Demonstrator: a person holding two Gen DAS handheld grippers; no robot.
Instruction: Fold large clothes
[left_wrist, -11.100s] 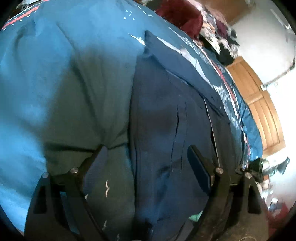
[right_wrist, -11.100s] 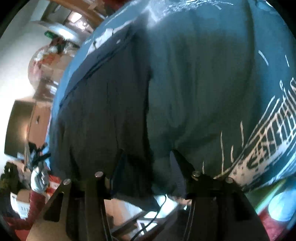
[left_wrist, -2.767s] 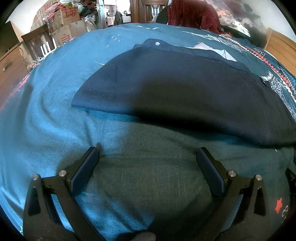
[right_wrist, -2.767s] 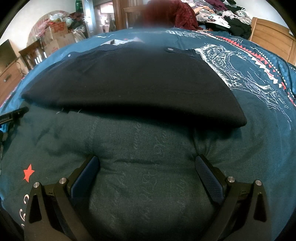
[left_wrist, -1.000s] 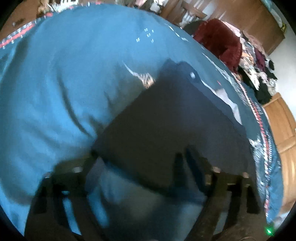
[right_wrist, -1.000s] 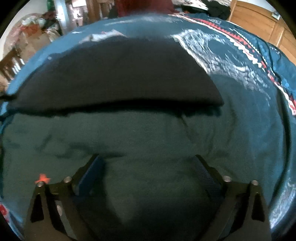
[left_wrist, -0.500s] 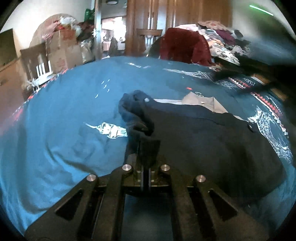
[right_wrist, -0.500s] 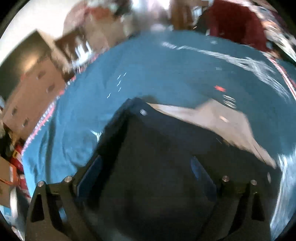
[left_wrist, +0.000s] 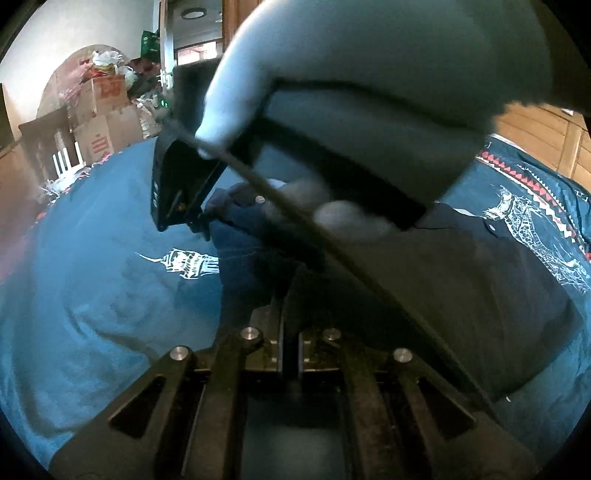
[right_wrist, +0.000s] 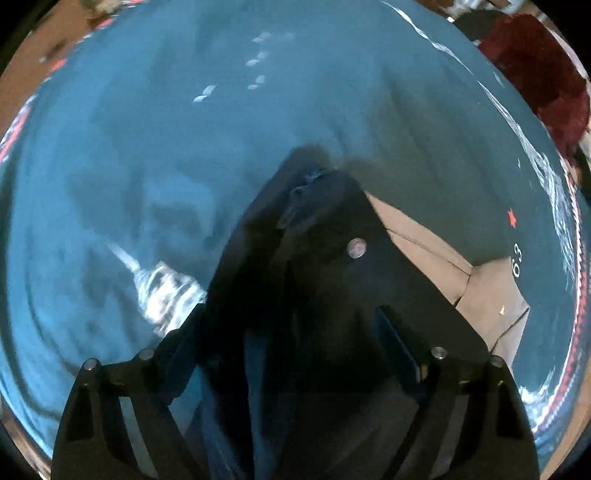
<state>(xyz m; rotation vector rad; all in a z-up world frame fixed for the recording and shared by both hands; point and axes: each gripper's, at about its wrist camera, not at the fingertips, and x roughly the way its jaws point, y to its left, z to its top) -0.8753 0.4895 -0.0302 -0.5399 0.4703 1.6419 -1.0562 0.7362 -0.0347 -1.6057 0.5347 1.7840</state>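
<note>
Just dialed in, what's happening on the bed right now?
A person is folding a dark navy garment laid on a teal printed bedspread. The left gripper is shut on a fold of the garment's near edge. The right gripper is open, reaching across over the corner with the silver button; a gloved hand holding it fills the left wrist view.

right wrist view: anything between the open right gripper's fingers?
Yes. In the right wrist view the dark navy garment fills the gap between the right gripper fingers, its metal button just ahead. Contact cannot be told.
</note>
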